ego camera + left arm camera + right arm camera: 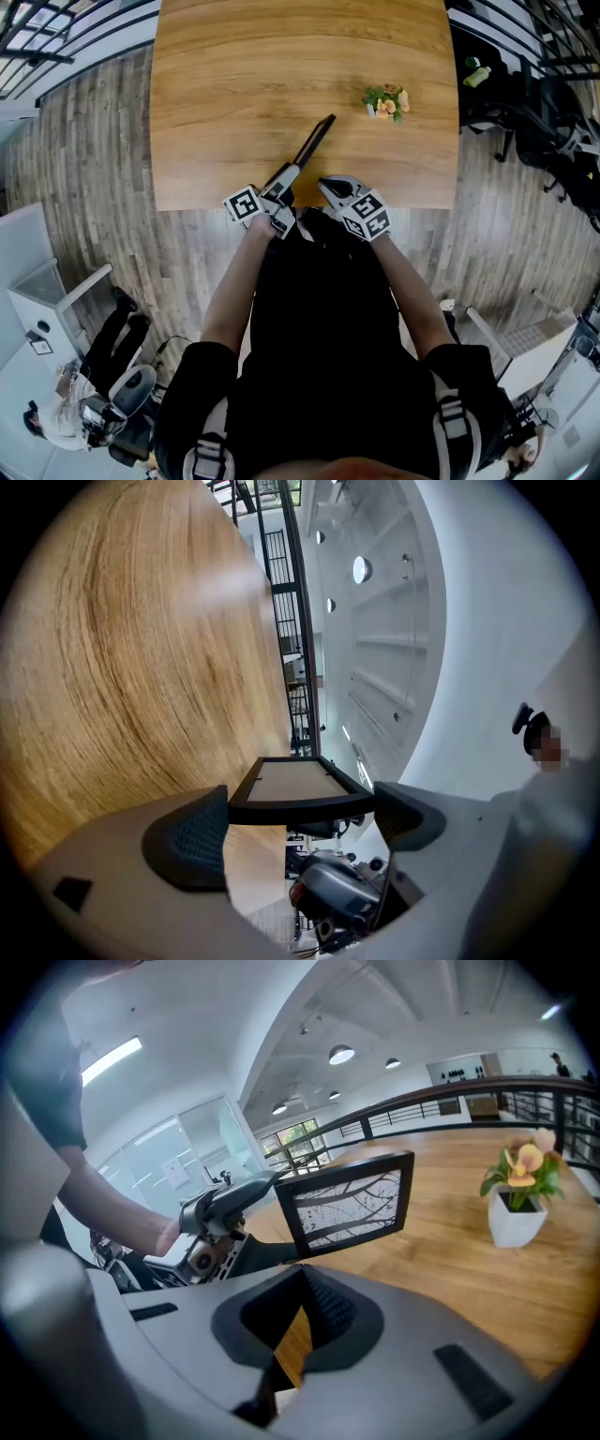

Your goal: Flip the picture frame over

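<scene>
1. Frame [312,142] held on edge by the table's [216,112] near edge; long axis toward far-right corner; picture faces right edge.
2. Left gripper [283,180] grasps frame; right gripper [329,185] clenched, empty.
3. Pot [513,1220] holds flowers [521,1168].

The left gripper [281,183], pointing level and rolled sideways, is clamping both jaws on the picture frame [314,141], while the right gripper [330,186] is angling downward beside it, jaws closed together and empty, both forearms reaching forward.
</scene>
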`<state>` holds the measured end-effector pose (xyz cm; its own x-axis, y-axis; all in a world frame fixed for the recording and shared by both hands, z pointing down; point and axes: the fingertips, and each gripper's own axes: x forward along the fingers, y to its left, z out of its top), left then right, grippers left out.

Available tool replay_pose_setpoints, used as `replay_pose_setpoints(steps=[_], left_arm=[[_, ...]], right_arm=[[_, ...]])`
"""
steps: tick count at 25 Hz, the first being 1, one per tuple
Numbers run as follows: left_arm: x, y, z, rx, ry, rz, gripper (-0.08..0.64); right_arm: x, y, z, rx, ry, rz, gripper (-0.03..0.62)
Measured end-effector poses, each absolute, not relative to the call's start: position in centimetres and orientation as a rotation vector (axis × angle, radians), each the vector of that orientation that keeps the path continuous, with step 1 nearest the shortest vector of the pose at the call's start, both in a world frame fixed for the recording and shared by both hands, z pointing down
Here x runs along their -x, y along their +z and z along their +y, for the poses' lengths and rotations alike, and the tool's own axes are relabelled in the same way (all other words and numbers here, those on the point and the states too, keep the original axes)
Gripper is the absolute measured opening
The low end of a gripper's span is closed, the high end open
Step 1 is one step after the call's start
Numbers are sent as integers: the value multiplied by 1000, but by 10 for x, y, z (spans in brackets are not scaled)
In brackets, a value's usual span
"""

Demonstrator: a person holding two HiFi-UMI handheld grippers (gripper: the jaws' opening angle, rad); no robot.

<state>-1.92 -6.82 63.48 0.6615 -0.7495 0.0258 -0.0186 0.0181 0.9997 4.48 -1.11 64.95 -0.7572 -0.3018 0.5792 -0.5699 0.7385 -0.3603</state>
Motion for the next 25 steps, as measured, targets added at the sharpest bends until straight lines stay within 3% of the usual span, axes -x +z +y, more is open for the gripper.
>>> replay_pose_setpoints(steps=[4,10,19,23,25], left_arm=[[19,625,-65,-1471,-648,-627,506],[24,593,-57,-1460,-713,-437,506],[16,548,-33,-1566,-620,-234,506],[12,531,-25,-1615,-571,-162,506],[12,527,-21,-1627,-553,-135,506]], right_arm=[[-50,641,-26,-721,742,-2475,9],[-65,624,-54,-778,718,-2560,125],[-72,576,-95,-529,299,-2608,261],[-59,573,-84,-338,195,-2569,279],[-52,569,-74,-241,218,-2584,229]])
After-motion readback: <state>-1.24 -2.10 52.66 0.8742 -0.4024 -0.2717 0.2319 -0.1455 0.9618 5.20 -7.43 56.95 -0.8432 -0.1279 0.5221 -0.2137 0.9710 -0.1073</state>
